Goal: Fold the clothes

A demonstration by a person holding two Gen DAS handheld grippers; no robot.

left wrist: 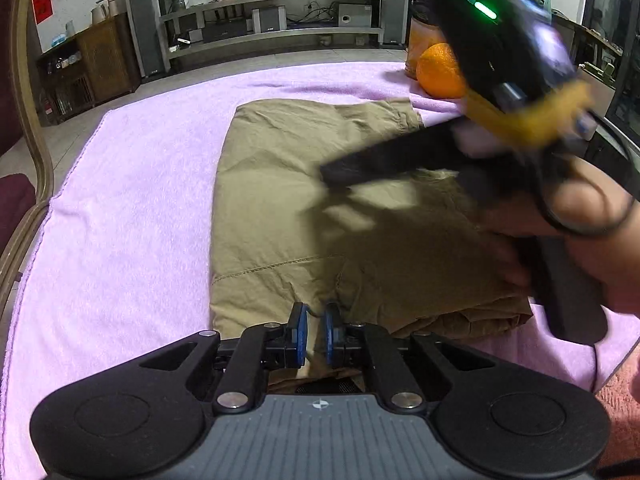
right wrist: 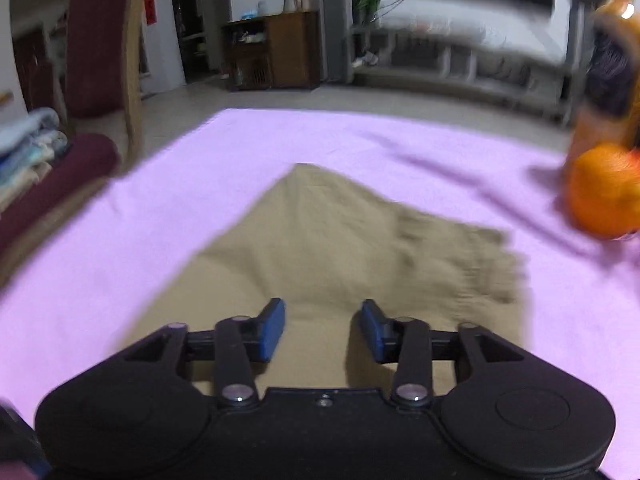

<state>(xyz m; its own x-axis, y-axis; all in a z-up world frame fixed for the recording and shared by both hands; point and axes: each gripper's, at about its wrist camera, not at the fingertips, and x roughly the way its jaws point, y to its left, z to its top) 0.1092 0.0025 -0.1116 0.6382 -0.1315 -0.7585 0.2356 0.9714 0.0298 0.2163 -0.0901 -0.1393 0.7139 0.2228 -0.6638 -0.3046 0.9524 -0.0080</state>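
Note:
A khaki garment [left wrist: 288, 184] lies partly folded on a lilac towel [left wrist: 132, 200], with stacked layers along its near right edge. My left gripper [left wrist: 315, 326] is at the garment's near edge, its blue pads shut on a pinch of the khaki fabric. In the right wrist view the same garment [right wrist: 340, 248] spreads out below my right gripper [right wrist: 323, 330], which hangs open just above the cloth with nothing between its fingers. In the left wrist view the right tool is blurred, and a hand [left wrist: 580, 208] holds it over the garment's right side.
An orange [left wrist: 440, 70] [right wrist: 604, 192] and a tall orange-and-dark container [left wrist: 424, 12] stand on the towel at the far right. A wooden chair with maroon cushions [right wrist: 100, 52] stands at the left, with folded textiles [right wrist: 28, 140] beside it. Shelving lines the far wall.

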